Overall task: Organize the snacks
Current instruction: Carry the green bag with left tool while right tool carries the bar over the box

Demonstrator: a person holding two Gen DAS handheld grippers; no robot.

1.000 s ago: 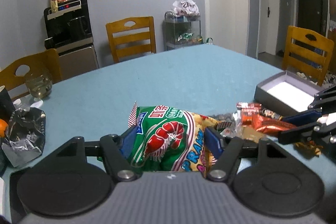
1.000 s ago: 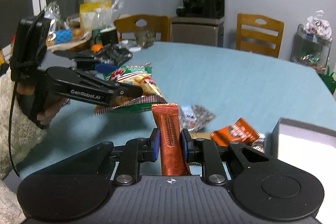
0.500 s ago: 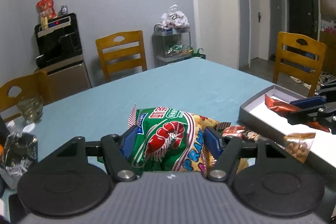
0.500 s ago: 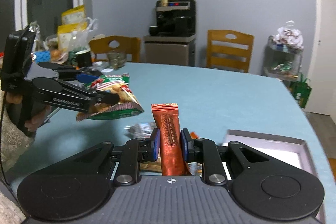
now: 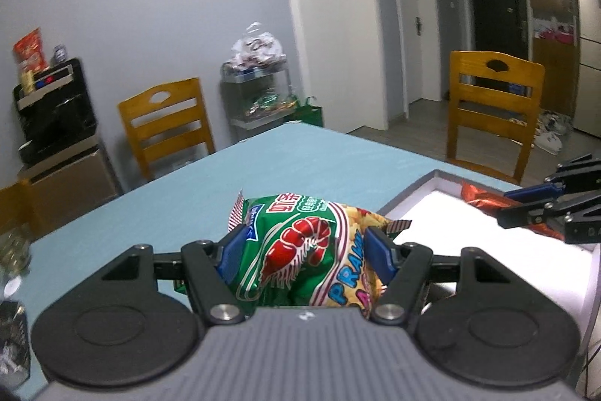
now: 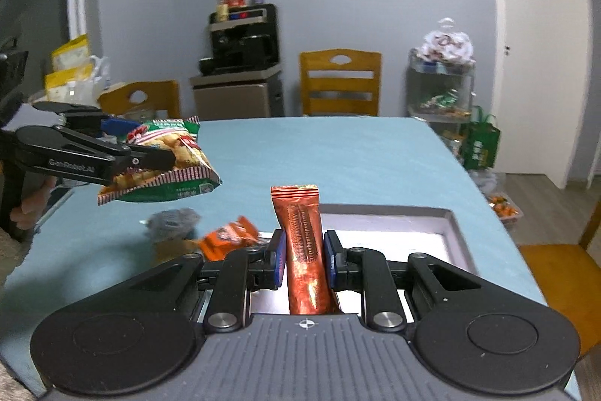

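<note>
A light blue table (image 6: pixel 338 153) fills the room's middle. The left gripper (image 5: pixel 308 250) clamps a green prawn cracker bag (image 5: pixel 300 247) in the air above it. The right gripper (image 6: pixel 302 256) grips an orange snack bar (image 6: pixel 302 243) over the near end of the grey box (image 6: pixel 394 213), with loose snack packets (image 6: pixel 225 237) to the box's left.

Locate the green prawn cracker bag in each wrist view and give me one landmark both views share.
Left wrist view: prawn cracker bag sits bottom centre, clamped in the left gripper, just left of the grey box.
Right wrist view: the same bag hangs at middle left, held above the table by the left gripper.
Shared landmark: the black machine on the grey cabinet against the back wall.
</note>
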